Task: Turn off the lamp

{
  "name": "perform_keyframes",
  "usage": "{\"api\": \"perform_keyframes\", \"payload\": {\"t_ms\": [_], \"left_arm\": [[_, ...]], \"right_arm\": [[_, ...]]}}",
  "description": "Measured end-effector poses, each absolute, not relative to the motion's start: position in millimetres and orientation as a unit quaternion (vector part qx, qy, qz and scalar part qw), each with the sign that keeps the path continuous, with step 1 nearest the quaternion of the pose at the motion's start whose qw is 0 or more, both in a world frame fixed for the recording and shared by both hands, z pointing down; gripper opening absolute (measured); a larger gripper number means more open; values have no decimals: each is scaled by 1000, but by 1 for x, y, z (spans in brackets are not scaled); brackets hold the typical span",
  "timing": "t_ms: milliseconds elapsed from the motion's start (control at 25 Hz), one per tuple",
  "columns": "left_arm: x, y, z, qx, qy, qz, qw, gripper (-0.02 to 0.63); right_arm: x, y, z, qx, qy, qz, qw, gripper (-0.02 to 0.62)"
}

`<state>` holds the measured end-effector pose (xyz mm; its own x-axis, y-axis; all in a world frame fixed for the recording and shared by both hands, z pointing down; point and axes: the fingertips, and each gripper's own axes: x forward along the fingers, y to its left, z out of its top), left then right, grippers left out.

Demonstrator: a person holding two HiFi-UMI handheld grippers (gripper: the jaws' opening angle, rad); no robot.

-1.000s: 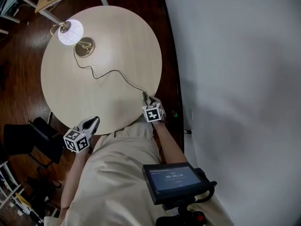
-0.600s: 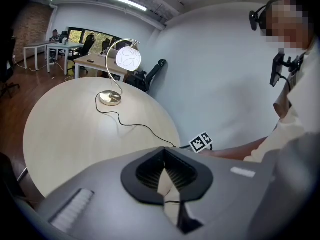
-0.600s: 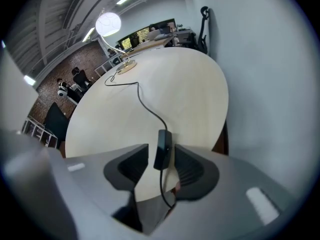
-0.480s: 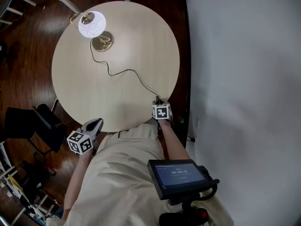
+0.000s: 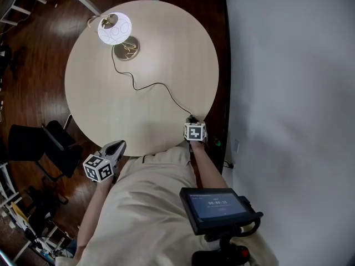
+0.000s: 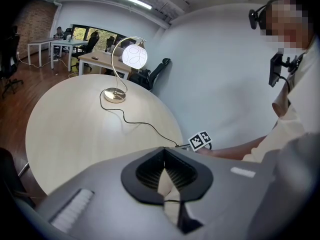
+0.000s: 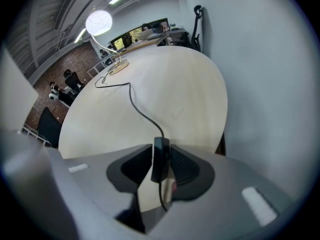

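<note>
Lamp (image 5: pixel 115 29) is lit, sitting way over on the far left side of the round bench (image 5: pixel 166 49). Its cord (image 5: pixel 150 85) snakes across the top to the near edge, right in front of you.

Your right gripper (image 7: pixel 161 151) is closed on the inline switch (image 7: pixel 160 166), with a pad on each flat side. Looks like you're at the actual pressing step, so a few tips:

- Squeeze straight in. If the button or rocker is on one of the pinched faces, a firm even pinch should click it. I can't tell from here which face has it, so if nothing happens, re-grip a quarter turn round.
- Don't pull back while you squeeze. The cord has some slack curves, but a tug could drag that light lamp base (image 5: pixel 126 50).
- Watch the shade, not the switch, since that tells you it worked.

Orientation: the switch's long axis runs in line with the cord and with your jaws. Its far end points across the bench toward the lamp, and the cord trails out of the near end back toward you. The lamp itself stands upright, with its arched stem curving over so the shade hangs beside the base.

Left gripper (image 6: pixel 164 159) is closed with nothing in it, parked off the bench edge by your lap. Leave it there.
</note>
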<state>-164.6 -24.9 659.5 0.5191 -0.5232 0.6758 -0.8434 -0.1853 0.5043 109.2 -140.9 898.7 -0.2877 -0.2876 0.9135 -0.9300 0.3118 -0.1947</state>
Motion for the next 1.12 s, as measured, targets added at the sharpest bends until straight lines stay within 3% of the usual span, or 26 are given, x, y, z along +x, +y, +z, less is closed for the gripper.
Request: {"api": "perform_keyframes", "payload": {"t_ms": [1120], "left_arm": [[-169, -28, 660, 754, -443, 185, 449, 5]], "right_arm": [[117, -127, 885, 503, -669, 370, 404, 124]]}}
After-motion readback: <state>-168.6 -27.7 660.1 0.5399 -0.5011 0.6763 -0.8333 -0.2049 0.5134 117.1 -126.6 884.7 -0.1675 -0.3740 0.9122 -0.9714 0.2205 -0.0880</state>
